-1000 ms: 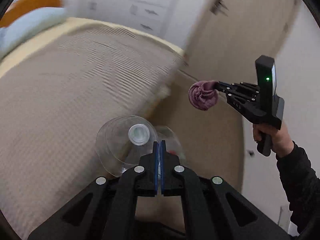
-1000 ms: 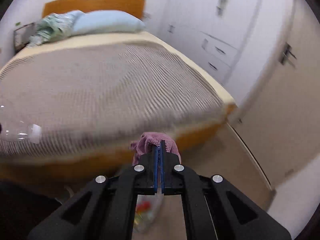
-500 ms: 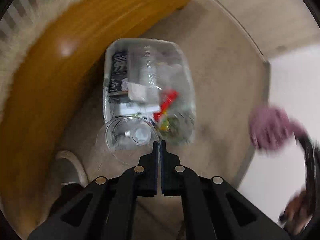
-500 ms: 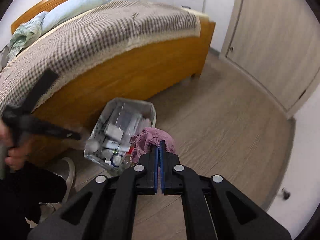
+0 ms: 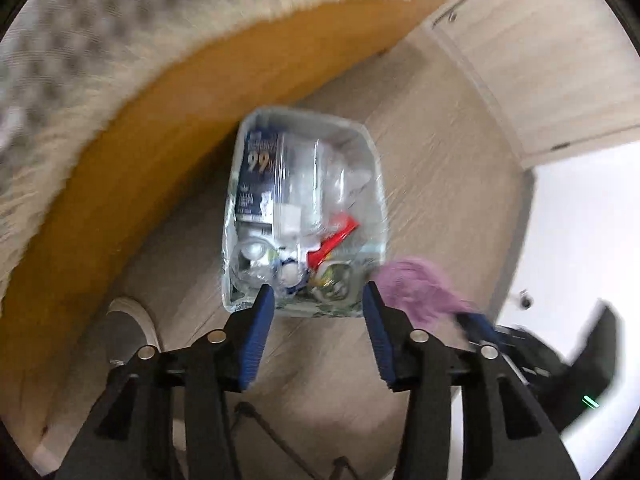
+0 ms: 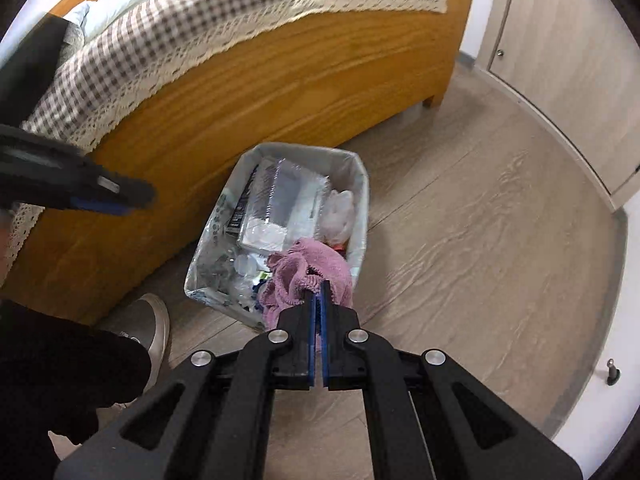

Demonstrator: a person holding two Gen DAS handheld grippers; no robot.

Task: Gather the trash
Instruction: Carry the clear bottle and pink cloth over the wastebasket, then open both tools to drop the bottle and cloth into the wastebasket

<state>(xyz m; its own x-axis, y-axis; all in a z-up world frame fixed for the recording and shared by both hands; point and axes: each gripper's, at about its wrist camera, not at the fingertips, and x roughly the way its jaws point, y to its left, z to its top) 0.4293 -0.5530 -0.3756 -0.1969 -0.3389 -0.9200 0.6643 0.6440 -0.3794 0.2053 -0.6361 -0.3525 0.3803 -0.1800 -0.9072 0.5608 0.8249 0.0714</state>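
The left gripper (image 5: pixel 318 300) hangs over the near end of the trash bin (image 5: pixel 372 148) with its jaws spread wide and nothing between them. The right gripper (image 6: pixel 319 294) has its jaws clenched on a bunched purple cloth (image 6: pixel 296 272), which is held just above the bin's near right corner; in the left wrist view the same cloth (image 5: pixel 416 284) shows as a blurred purple mass just right of the bin. Beside the bin, at the lower left, a grey shoe (image 6: pixel 150 324) stands on the floor. The bin is lined with a clear bag and stands on the wood-look floor (image 6: pixel 480 240), just beside the wooden bed frame (image 6: pixel 260 92). Inside it lie a clear plastic bottle (image 5: pixel 250 256) at the near left, a red wrapper (image 5: pixel 334 240) near the middle, a dark package printed with "99" (image 5: pixel 258 176) along the far left side, and clear plastic packaging (image 6: pixel 288 196). A checked bedspread with a lace edge (image 6: pixel 224 16) hangs over the top of the bed frame. Beyond the bed's corner a pale wooden door (image 6: pixel 560 60) closes the far side of the room.
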